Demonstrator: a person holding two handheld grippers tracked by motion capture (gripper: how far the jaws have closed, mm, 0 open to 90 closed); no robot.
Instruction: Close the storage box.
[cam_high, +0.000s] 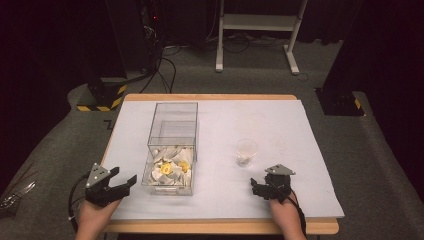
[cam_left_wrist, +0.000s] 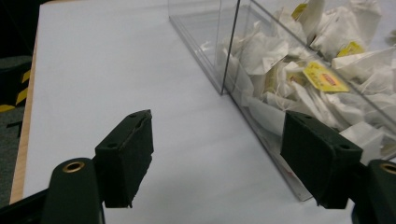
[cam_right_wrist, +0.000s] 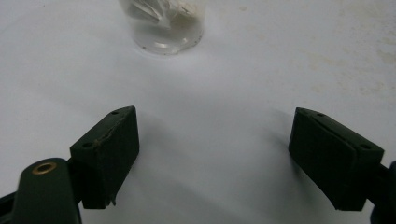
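Clear cup (cam_right_wrist: 163, 25) top cut off

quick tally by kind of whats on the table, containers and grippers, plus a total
clear plastic box with tea bags: 1
small clear plastic cup: 1
black hand-held gripper: 2, the left hand-held gripper and the right hand-held gripper, both open
tea bags: too heaped to count, left out of the total
total: 4

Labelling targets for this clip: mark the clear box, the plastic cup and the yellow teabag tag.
clear box (cam_high: 173, 116), high view, on its far, unfilled part.
plastic cup (cam_high: 246, 148), high view, on its side wall.
yellow teabag tag (cam_left_wrist: 325, 77), left gripper view, on the tag's printed face.
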